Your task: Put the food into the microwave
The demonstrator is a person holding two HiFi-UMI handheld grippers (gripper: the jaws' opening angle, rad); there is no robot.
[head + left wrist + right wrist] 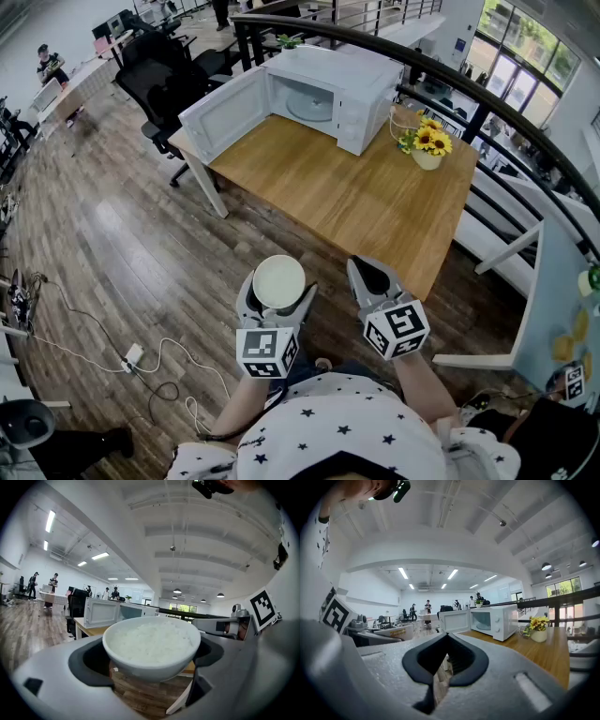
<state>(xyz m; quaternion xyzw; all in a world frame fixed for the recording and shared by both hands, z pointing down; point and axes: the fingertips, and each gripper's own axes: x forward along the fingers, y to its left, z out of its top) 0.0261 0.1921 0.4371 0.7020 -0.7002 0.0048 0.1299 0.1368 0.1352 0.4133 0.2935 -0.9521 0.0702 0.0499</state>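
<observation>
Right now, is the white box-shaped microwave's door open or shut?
Open. The door of the white box-shaped microwave stands swung out leftward in the head view, exposing its round turntable.

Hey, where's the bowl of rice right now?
In the head view the bowl of rice is low, left of centre, gripped by the left gripper beside the right gripper, short of the wooden table that carries the open microwave.

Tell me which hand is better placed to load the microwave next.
Left: the left tongs grip the bowl of rice; the microwave stands open across the table. The right tongs are shut, empty.
</observation>
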